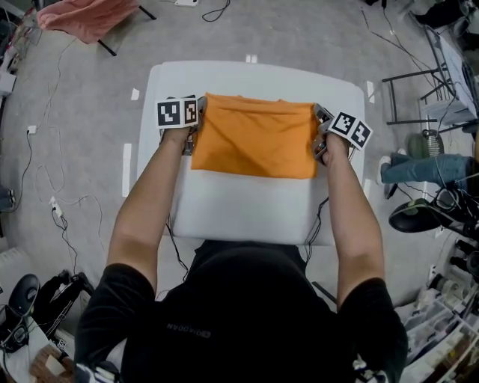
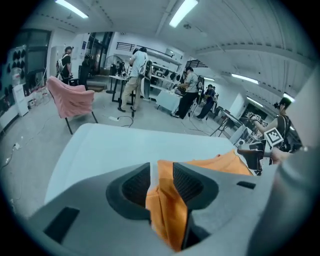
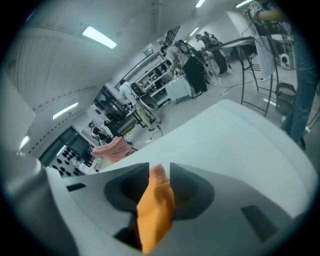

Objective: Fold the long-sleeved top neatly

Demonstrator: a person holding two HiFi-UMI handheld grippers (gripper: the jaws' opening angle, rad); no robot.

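On the white table, far half, the orange top lies folded as a rectangle; left gripper and right gripper at its side edges, jaws apart, cloth loose between them; we judge a snagged pad on withdrawal could drag the fold askew; pink chair and floor cables lie well apart, obstructing nothing.

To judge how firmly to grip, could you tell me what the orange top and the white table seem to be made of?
The orange top looks like soft, matte knit cloth, since it folds limply with gentle creases. The white table seems to be moulded plastic, with a smooth, faintly glossy surface and rounded corners, though that is not certain.
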